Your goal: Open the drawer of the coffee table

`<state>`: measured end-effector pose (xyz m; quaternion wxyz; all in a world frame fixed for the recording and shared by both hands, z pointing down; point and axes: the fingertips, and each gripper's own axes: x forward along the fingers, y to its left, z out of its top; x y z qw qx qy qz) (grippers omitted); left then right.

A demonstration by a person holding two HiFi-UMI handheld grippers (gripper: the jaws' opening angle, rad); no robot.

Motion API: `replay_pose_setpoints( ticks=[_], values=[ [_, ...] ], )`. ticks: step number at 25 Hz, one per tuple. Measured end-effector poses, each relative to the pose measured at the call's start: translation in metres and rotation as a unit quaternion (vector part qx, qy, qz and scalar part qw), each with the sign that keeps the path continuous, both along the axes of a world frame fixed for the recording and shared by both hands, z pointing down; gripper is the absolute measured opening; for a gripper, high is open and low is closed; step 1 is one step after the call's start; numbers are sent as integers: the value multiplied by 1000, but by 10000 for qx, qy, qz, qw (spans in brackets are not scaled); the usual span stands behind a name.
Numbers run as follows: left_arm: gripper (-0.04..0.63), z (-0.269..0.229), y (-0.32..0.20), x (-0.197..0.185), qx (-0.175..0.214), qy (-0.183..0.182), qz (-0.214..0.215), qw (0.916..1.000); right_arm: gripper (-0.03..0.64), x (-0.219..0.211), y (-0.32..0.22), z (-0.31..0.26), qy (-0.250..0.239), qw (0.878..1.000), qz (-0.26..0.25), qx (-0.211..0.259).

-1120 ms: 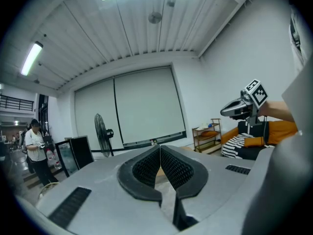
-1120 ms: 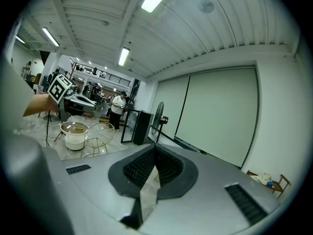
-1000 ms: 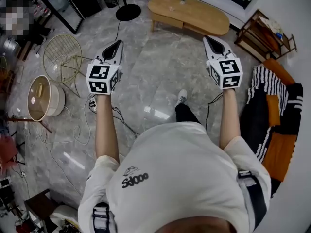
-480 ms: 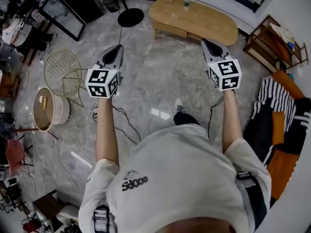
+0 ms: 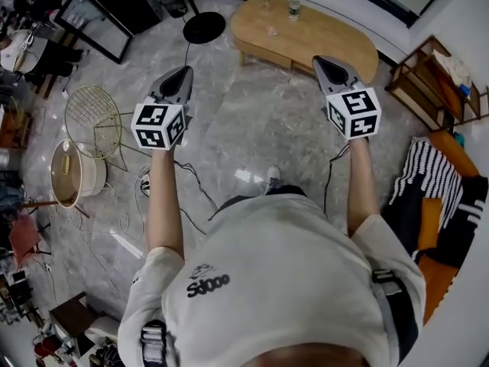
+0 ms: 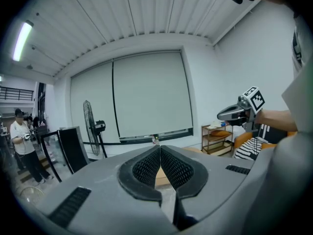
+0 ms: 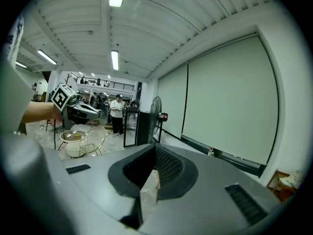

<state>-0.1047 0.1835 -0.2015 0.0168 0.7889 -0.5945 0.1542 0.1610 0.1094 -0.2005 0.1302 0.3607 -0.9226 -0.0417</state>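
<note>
The oval wooden coffee table [image 5: 306, 30] stands at the far side of the marble floor [image 5: 252, 121], up against the wall under the big window blind. A small bottle [image 5: 294, 4] stands on its top near the back edge. Its drawer would be in the pale band under the near edge, but from here I can't make out a handle or whether it's pulled out at all.

Both grippers are held out at arm's length, pointing at the table but well short of it, with open floor between. The right gripper [image 5: 319, 60] lines up with the table's right half, its tip close to the near edge as seen from above. The left gripper [image 5: 185, 70] is off to the table's left, aimed more at the black round base of the floor fan [image 5: 203, 27].

The left gripper's [image 6: 160, 149] ribbed pads are pressed tip to tip with nothing caught between them. The right gripper [image 7: 155, 150] is likewise closed up and empty.

Further out, a gold wire chair [image 5: 95, 113] and a round side table [image 5: 69, 173] stand to the left, with cables [image 5: 183, 186] trailing across the floor. To the right are a wooden shelf unit [image 5: 435, 71] and a black-and-white striped throw [image 5: 432, 178].
</note>
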Motion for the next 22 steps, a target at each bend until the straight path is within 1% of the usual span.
replay_pose_setpoints(
  ticks=[2,10,15,18,22],
  values=[
    [18,2,-13,2,-18,-5,-4,10000,6,4,-16,3,-41,10000,-6,-88],
    [18,8,-50,-5,-85,30,-99,9999,6,9,-54,9,-82,9998,57,-143],
    [18,21,-79,-25,-84,160,-176,9997,6,-3,-75,18,20,9997,154,-177],
    [18,28,-107,-39,-11,180,-173,9997,6,-10,-94,24,43,9995,260,-200],
    [18,33,-161,-51,133,226,16,9997,6,-20,-129,31,86,9989,456,-78]
  ],
)
